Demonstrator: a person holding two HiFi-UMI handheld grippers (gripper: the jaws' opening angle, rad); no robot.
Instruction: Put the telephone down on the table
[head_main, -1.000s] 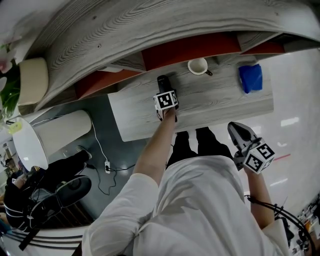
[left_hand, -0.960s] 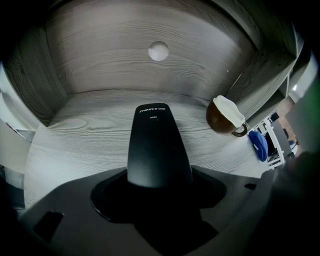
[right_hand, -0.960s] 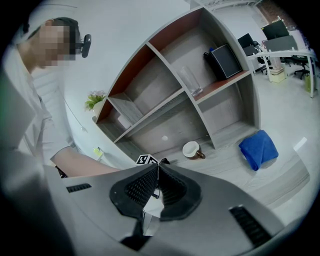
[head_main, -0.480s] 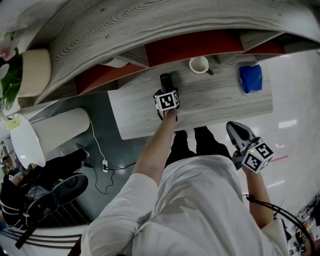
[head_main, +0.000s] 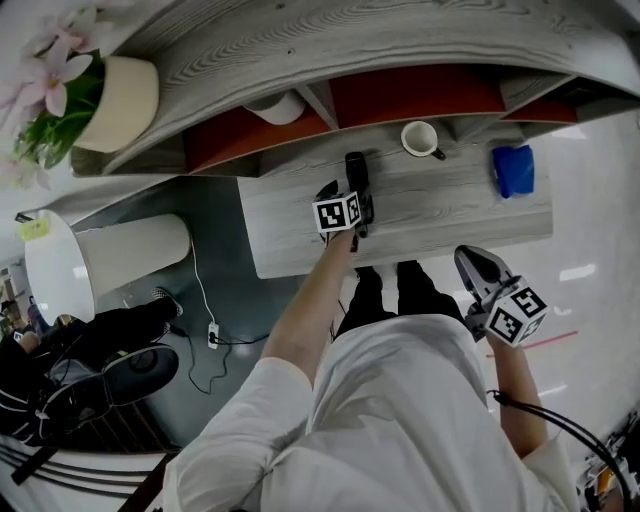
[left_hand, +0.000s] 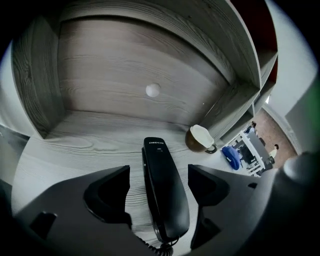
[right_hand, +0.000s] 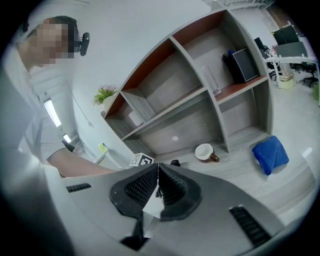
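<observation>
Left gripper view: the telephone (left_hand: 166, 200) is seen lying flat on the table (left_hand: 85, 145), between the jaws of the left gripper (left_hand: 159, 175), which have just been opening wide and are clear of it. The right gripper (right_hand: 156, 186) is pressed together, nothing held. On withdrawal the coiled cord (left_hand: 152, 246) could be snagged by a jaw — and the handset dragged. The cord's run is cut off.

Black telephone (head_main: 356, 170) on pale grey wood-grain table (head_main: 450, 215); mug (head_main: 420, 138) white inside, brown outside, near table's back edge; blue cloth (head_main: 512, 170) at its right end; shelf (head_main: 300, 40) same grey grain; its back panels (head_main: 410, 92) red.
</observation>
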